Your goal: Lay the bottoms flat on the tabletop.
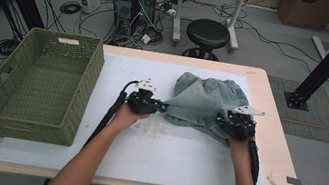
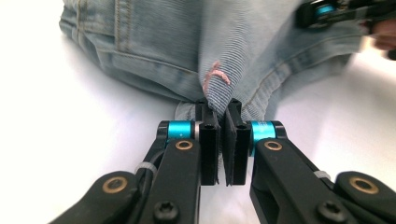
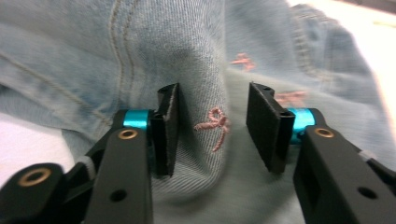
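Nearest the person, two forearms reach in over the white mat [image 1: 166, 159] that covers the tabletop [image 1: 274, 151], each hand working one pair of tongs. The left tongs [image 1: 162, 106] are pinched tight on a fold at the left edge of the denim garment [image 1: 207, 99]; in the left gripper view the two black jaws stand almost together with a ridge of blue cloth squeezed between them [image 2: 219, 100]. The right tongs [image 1: 221, 121] sit at the garment's right near edge with jaws spread wide, straddling a raised fold that bears a small pink embroidered bow [image 3: 215, 123] but not yet gripping it. One side held and the other about to be taken suggests the person means to lift or spread the piece by two points, likely to fold it or carry it.

The garment, one crumpled pale-blue denim piece, lies on the mat at the middle of the tabletop, just beyond both tongs. To the left stands one olive woven basket [image 1: 37, 84], probably where it goes. Farther back, on the floor, is one black stool [image 1: 207, 34].
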A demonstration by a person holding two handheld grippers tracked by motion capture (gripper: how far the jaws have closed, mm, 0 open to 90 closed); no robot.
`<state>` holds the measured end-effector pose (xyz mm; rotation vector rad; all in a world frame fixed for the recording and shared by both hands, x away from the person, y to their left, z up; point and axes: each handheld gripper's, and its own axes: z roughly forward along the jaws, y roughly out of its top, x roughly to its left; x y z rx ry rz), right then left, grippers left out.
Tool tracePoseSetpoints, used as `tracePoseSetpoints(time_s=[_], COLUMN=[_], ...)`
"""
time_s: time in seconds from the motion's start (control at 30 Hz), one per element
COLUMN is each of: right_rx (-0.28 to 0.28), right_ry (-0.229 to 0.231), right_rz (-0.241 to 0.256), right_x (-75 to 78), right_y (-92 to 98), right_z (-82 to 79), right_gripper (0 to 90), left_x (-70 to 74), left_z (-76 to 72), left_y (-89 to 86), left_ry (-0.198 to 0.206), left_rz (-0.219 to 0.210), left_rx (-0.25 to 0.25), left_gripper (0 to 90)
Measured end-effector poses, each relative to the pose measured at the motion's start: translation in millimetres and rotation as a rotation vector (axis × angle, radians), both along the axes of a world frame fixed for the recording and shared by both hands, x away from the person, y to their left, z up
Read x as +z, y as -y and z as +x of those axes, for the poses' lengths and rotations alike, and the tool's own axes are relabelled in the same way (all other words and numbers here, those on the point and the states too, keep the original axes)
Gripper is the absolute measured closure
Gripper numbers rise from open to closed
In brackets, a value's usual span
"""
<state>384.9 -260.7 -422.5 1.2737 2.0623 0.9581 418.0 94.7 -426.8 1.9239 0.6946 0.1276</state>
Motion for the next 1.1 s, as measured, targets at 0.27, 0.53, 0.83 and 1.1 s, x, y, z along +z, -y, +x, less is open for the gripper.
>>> tracePoseSetpoints(time_s=[0.27, 0.53, 0.83, 1.1], right_rx=[0.147, 0.255, 0.332, 0.342], right_ry=[-0.102, -0.139, -0.167, -0.166], right_rz=[-0.054, -0.04, -0.058, -0.093], right_x=[-13.0, -13.8, -3.6, 6.5], right_y=[-30.2, -16.8, 0.8, 12.5], right_z=[1.1, -23.2, -61.3, -74.6], right_gripper=[80.4, 87.2, 87.3, 86.8], left_x=[-10.7, -7.1, -2.0, 3.3], left_z=[-41.2, -34.7, -4.6, 20.7], left_y=[-32.1, -45.2, -41.0, -16.1], left_ry=[-0.029, -0.041, -0.038, -0.038], left_rz=[-0.075, -0.145, -0.121, -0.072], left_rx=[-0.039, 0.046, 0.169, 0.19], left_gripper=[85.9, 54.1, 42.3, 39.8])
